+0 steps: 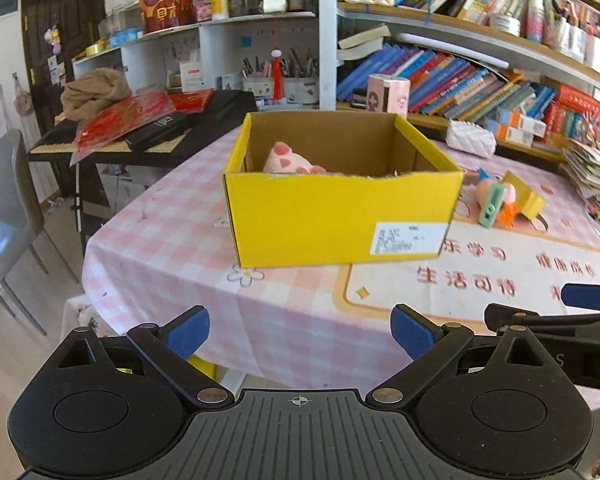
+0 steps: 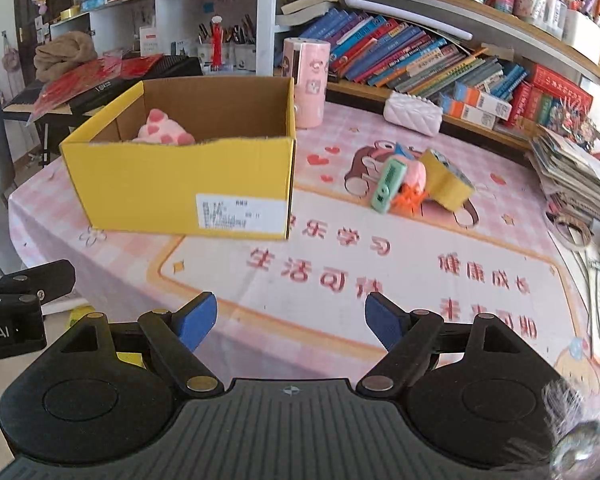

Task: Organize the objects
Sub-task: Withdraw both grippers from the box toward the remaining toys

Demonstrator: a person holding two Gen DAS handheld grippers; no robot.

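A yellow cardboard box [image 1: 340, 216] [image 2: 180, 184] stands open on the pink checked tablecloth, with a pink spotted plush toy [image 1: 290, 158] [image 2: 162, 130] inside at its back left. Right of the box lies a small heap: a green stapler-like item [image 2: 387, 185] [image 1: 491, 206], a pink toy [image 2: 414, 172] and a yellow tape roll [image 2: 448, 182] [image 1: 526, 196]. My left gripper [image 1: 300, 334] is open over the table's near edge, empty. My right gripper [image 2: 290, 322] is open and empty too, well short of the heap.
A pink cylinder [image 2: 306, 80] and a white quilted pouch [image 2: 412, 114] sit behind the box. Stacked magazines [image 2: 576, 176] and tape rings [image 2: 572, 230] crowd the right edge. Bookshelves [image 1: 460, 80] line the back; a keyboard stand [image 1: 140, 136] and grey chair [image 1: 8, 208] are left.
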